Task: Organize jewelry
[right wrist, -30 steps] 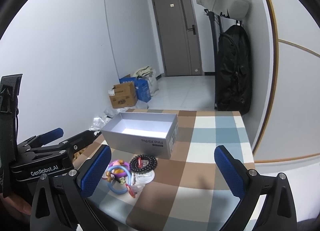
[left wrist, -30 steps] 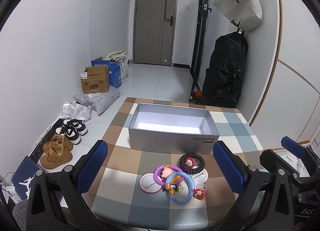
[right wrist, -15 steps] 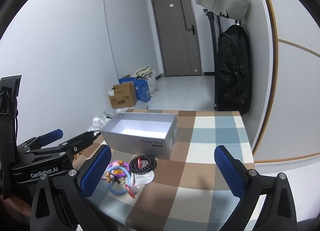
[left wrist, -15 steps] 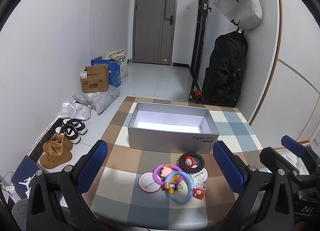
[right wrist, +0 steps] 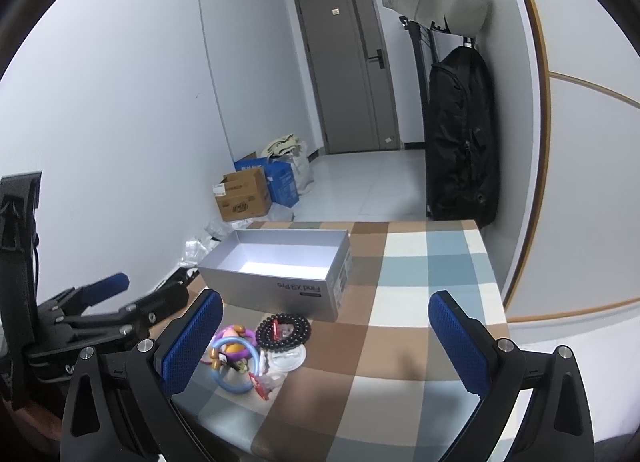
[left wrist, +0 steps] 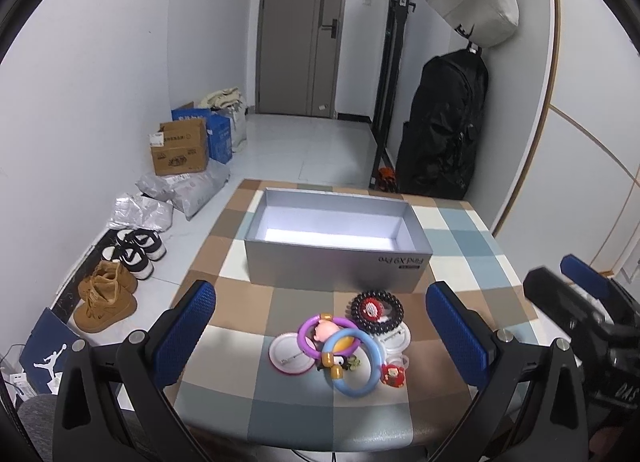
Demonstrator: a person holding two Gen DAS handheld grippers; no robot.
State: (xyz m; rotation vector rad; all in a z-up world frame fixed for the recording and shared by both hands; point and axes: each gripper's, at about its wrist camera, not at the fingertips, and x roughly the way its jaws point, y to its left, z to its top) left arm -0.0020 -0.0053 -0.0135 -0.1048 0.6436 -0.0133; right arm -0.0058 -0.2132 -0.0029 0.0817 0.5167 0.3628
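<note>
- While both claws hover above the near edge of the checked worktop (left wrist: 224, 258), the left claw (left wrist: 320, 326) and the right claw (right wrist: 324, 336) stand spread wide, each grasping nothing.
- Jewelry lies in one tangled heap near the front of the worktop: a dark beaded bracelet (left wrist: 377, 309), a purple ring (left wrist: 310, 336), a blue ring (left wrist: 356, 368), two round white badges (left wrist: 289, 353) and a small red charm (left wrist: 393, 375).
- Everything looks light. The rings seem stiff and smooth, likely slippery; pinching across a rim should suit them.
- The bead bracelet looks floppy and would probably sag; taking a few beads on its outer arc seems safest.
- The rings overlap and small charms hang from them, so lifting one may drag its neighbours.
- The flat badges offer little edge and may need sliding first.
- An open grey box (left wrist: 338, 240) sits just behind the heap, its low front wall the only barrier.
- The heap lies near the front edge, so a nudge toward me could tip pieces off; the right half of the worktop gives open room.
</note>
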